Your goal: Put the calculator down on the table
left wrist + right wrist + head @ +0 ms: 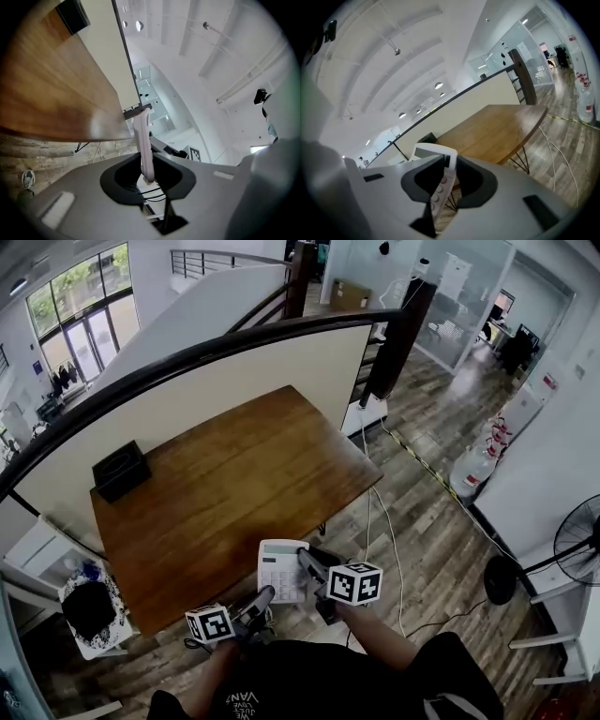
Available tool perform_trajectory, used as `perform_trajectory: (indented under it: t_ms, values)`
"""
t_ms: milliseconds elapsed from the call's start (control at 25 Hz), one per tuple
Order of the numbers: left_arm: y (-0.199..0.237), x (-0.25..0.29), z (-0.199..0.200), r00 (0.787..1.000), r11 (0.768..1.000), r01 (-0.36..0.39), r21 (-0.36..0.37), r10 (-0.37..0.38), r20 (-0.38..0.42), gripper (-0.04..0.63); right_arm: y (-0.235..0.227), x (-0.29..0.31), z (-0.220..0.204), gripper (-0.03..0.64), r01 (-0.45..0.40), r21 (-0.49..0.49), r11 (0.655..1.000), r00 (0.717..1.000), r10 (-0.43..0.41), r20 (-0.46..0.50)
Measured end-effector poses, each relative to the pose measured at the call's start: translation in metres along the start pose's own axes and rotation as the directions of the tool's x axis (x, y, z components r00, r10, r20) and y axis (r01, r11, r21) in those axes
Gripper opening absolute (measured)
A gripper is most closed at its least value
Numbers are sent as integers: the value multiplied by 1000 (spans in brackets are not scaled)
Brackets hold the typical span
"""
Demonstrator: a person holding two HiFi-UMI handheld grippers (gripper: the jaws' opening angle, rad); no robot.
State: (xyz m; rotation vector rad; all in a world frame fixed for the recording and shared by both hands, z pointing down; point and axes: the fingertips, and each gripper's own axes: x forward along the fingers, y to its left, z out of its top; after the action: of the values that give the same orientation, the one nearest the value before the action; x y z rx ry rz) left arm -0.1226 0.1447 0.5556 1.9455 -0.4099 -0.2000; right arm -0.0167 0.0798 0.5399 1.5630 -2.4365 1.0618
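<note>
A white calculator (281,570) hangs at the near edge of the brown wooden table (225,484), gripped from both sides. My left gripper (264,595) is shut on its near left corner. My right gripper (306,560) is shut on its right side. In the left gripper view the calculator (143,136) shows edge-on, rising from between the jaws of the left gripper (146,169), with the tabletop (51,93) to the left. In the right gripper view the calculator (440,161) sits keys-up in the right gripper (443,172), with the table (497,131) beyond it.
A black box (120,470) stands at the table's far left corner, against a cream partition (234,381). A white stand with a dark item (89,610) is left of the table. White cables (384,521) trail on the floor at the right. A fan (577,540) stands far right.
</note>
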Motion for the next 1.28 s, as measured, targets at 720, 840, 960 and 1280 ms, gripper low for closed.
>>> perform_trajectory:
  t_ms: [720, 840, 960, 1280]
  values:
    - [59, 38, 112, 993, 999, 34, -26, -36, -116, 58, -30, 102, 61, 64, 98, 55, 994, 994, -100, 36]
    - [64, 43, 119, 993, 999, 25, -38, -29, -114, 58, -35, 113, 63, 64, 98, 57, 994, 995, -100, 20]
    - [74, 48, 127, 995, 999, 3, -46, -8, -103, 58, -42, 126, 66, 64, 89, 59, 994, 996, -89, -1]
    - [101, 88, 151, 999, 996, -45, -82, 42, -31, 58, -77, 169, 95, 64, 34, 19, 999, 997, -32, -74]
